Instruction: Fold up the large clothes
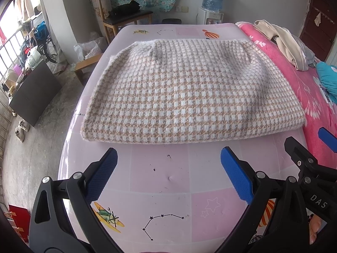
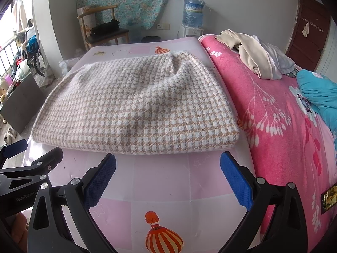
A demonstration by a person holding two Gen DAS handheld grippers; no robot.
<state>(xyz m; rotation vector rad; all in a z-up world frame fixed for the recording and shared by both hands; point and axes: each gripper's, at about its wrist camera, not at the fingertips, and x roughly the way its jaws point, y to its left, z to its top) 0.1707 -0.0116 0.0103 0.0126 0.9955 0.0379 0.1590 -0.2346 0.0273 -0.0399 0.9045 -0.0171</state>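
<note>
Both grippers, left (image 1: 168,162) and right (image 2: 167,168), gape wide and empty at bottom centre of their frames. Mid-frame, the folded garment (image 1: 189,92) lies flat on the mat (image 1: 160,189).

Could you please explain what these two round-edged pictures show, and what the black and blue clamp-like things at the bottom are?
No robot is here: a person holds a hand-held two-finger gripper in each hand, each carrying a wide-angle camera looking forward along its fingers. One picture comes from the left gripper, the other from the right gripper. The black arms with blue pads are the fingers; both grippers are open and hold nothing. Each view also catches the other gripper at its edge. Ahead lies a folded beige-and-white houndstooth knit garment on a pink cartoon-printed mat. Beside it is a pink flowered blanket with a cream-coloured piece of clothing heaped on it.
</note>
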